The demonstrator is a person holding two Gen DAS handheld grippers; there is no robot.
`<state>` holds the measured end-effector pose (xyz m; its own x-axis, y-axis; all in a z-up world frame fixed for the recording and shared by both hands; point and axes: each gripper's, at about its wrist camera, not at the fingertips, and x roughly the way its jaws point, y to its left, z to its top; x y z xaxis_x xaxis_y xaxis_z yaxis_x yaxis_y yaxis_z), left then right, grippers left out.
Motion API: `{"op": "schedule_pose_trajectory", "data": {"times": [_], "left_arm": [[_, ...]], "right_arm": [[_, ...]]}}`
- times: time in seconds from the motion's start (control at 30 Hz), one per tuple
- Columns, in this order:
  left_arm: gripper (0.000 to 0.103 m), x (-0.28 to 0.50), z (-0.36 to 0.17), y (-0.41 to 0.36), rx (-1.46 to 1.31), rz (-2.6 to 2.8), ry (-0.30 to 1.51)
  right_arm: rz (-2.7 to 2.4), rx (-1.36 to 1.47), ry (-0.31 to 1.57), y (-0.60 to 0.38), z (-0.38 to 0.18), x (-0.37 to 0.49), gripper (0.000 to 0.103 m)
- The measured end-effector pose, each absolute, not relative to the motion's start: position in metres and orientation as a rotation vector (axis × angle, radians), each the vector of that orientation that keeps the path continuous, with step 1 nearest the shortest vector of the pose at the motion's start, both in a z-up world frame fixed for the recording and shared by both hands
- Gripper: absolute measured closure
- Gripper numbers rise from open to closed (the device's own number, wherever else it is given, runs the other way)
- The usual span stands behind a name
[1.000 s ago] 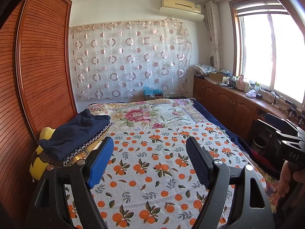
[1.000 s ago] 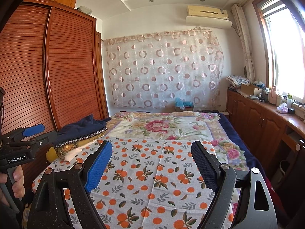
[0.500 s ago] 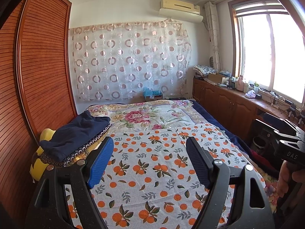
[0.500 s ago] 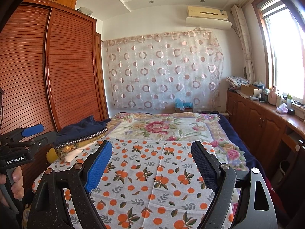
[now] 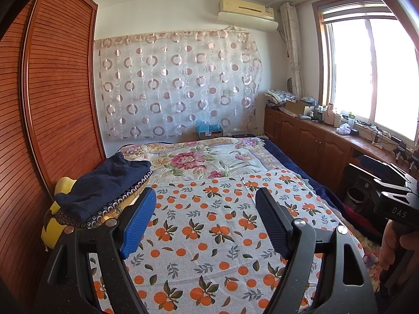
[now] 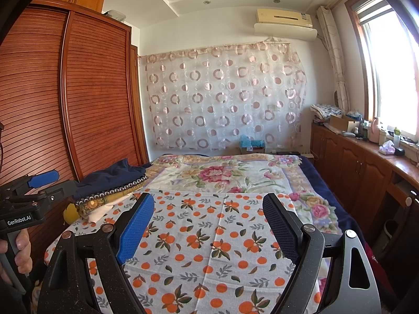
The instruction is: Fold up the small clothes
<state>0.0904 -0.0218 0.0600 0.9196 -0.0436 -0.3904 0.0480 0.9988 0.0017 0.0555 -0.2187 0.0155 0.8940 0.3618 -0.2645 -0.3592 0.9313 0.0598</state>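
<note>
1. Nothing has visibly moved since the earlier frames; both grippers hang over the bed as before.
2. Left gripper [image 5: 204,204] has its jaws spread wide with nothing between them, above the orange-print cloth [image 5: 209,225].
3. Right gripper [image 6: 208,206] is likewise released and empty, over the same cloth [image 6: 209,235]; its handle shows at the right edge of the left view [image 5: 392,196].
4. That cloth lies flat across the near half of the bed, over a floral bedspread [image 5: 204,157].
5. At the bed's left edge sits a pile of folded clothes [image 5: 104,188], a navy garment on top, just beside the wooden wardrobe [image 5: 52,104].
6. Beyond the bed's far edge hangs a circle-patterned curtain [image 5: 178,83].
</note>
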Motion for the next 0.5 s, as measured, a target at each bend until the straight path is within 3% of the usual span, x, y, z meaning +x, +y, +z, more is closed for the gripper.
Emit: {"op": "schedule_pose_trajectory", "data": {"times": [0.5], "left_arm": [[0.024, 0.09, 0.0589, -0.0228, 0.01, -0.047, 0.4]], "right_arm": [[0.376, 0.01, 0.271, -0.2199, 0.0136, 0.0555, 0.017]]}}
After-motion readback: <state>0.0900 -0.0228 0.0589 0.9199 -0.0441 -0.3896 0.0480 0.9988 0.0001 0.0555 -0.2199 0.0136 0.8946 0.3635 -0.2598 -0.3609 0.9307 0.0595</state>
